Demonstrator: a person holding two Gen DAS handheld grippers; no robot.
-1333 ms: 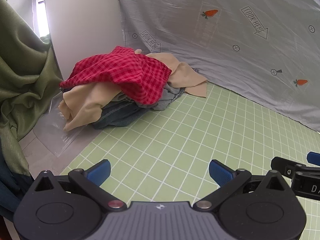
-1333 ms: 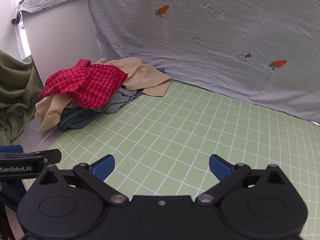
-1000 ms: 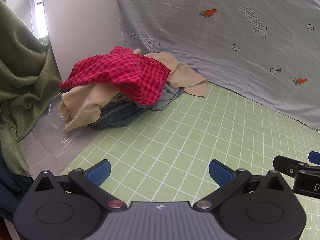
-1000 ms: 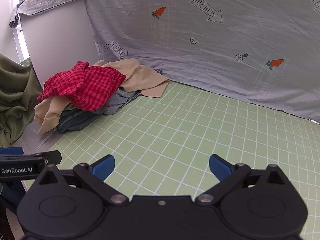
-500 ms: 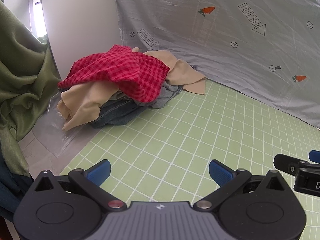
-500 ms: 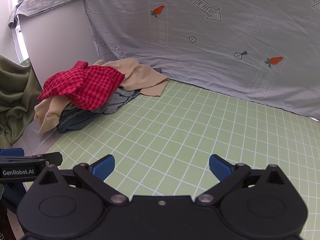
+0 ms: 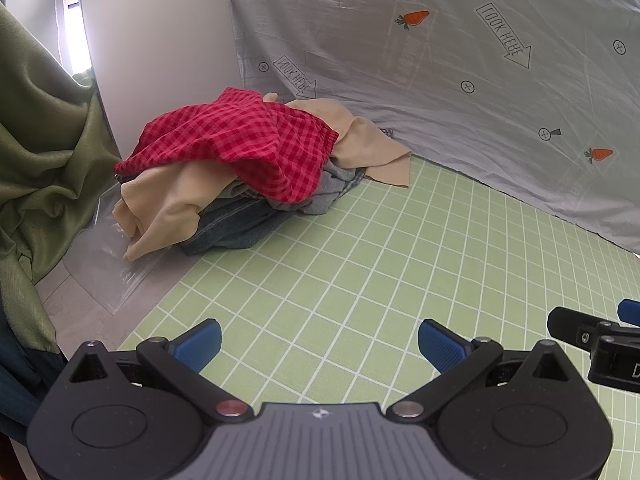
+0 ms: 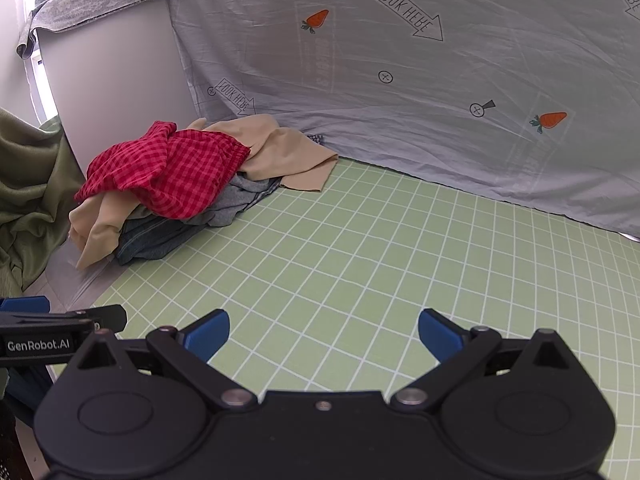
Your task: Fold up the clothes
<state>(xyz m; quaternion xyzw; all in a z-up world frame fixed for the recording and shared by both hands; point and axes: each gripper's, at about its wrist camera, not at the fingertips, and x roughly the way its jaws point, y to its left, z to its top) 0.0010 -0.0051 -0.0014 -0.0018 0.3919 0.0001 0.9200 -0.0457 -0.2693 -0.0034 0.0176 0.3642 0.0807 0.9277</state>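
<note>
A pile of clothes lies at the far left of the green grid mat (image 7: 360,272). On top is a red checked garment (image 7: 240,140), with beige cloth (image 7: 160,212) and grey and denim pieces (image 7: 236,228) under it. The pile also shows in the right wrist view, red garment (image 8: 168,168) uppermost, on the mat (image 8: 360,264). My left gripper (image 7: 320,344) is open and empty, low over the mat's near edge, well short of the pile. My right gripper (image 8: 324,334) is open and empty, to the right of the left one.
A grey sheet with carrot prints (image 7: 460,80) hangs behind the mat. A white cabinet (image 7: 152,52) stands behind the pile. Green fabric (image 7: 36,152) hangs at the left. A clear plastic sheet (image 7: 108,272) lies beside the mat's left edge.
Both views have shifted only slightly; the pile sits marginally lower and left in frame. Both grippers stay open and empty. The clothes have not moved.
</note>
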